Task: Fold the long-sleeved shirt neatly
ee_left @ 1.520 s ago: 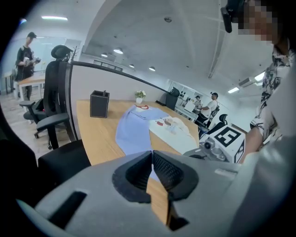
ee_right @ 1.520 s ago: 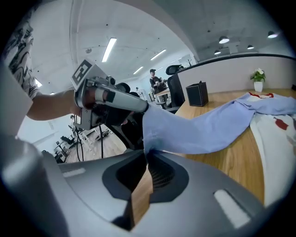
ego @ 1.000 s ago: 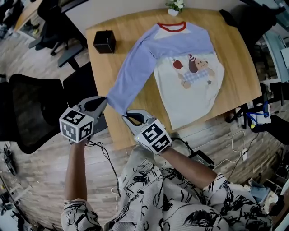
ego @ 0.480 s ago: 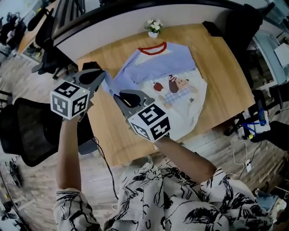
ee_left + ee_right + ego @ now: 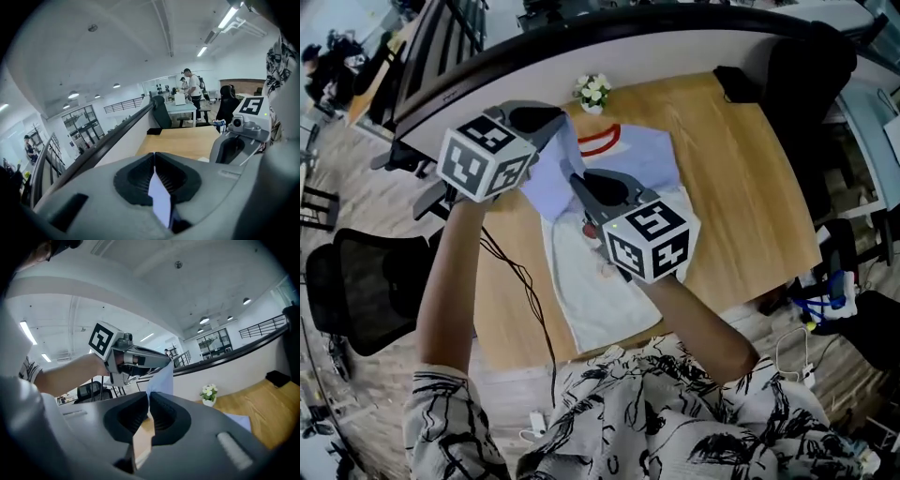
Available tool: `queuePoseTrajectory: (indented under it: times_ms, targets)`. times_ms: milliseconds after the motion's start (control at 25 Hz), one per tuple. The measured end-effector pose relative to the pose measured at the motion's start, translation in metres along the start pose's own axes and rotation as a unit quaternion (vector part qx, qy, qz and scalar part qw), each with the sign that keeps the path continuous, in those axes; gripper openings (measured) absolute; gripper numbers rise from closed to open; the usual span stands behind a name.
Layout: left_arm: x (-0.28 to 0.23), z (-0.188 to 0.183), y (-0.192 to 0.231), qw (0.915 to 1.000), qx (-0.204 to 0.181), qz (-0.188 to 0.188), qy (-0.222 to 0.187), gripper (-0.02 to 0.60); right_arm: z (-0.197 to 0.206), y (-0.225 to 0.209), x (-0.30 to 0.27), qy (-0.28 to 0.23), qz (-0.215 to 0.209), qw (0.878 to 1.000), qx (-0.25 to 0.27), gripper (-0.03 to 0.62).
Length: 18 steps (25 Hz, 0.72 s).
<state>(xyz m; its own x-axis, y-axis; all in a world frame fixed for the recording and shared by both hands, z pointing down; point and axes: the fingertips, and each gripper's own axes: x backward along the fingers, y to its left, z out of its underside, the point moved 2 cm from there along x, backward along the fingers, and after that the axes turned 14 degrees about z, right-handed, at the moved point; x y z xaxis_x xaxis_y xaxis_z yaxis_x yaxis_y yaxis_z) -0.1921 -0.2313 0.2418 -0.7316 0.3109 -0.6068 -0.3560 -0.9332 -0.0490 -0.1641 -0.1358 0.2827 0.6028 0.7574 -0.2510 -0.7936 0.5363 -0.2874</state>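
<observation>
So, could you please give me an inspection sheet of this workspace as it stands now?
Surface: wooden table, with the shirt left of its middle in the head view.
Job's things: long-sleeved shirt lies on the table, red collar at the far side; one blue sleeve is held up above it.
Clutter: small flower pot and a black object at the far edge.
Grippers: left gripper and right gripper are both shut on the sleeve.
Cables: black cable hangs from the left gripper.
Surroundings: black office chair, wood floor, people at distant desks.
</observation>
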Motion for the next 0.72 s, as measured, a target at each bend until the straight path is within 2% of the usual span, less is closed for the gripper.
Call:
queuePoseTrajectory:
  times_ms: [160, 320, 480, 720]
  targets:
    - [-0.094, -0.023, 0.011, 0.9982, 0.006, 0.046, 0.039, 0.017, 0.011, -0.088, 0.001, 0.026, 0.036, 0.998, -0.037, 0.017]
    - [-0.189, -0.019, 0.018, 0.9924, 0.018, 0.079, 0.093, 0.017, 0.048, -0.17, -0.002, 0.073, 0.063, 0.994, -0.058, 0.017]
    - [-0.27, 0.003, 0.027, 0.9842, 0.052, 0.102, 0.135, 0.017, 0.091, -0.234, -0.015, 0.126, 0.072, 0.986, -0.086, 0.017]
    - [-0.354, 0.054, 0.035, 0.9648, 0.097, 0.135, 0.204, 0.018, 0.158, -0.288, -0.035, 0.207, 0.085, 0.964, -0.141, 0.018]
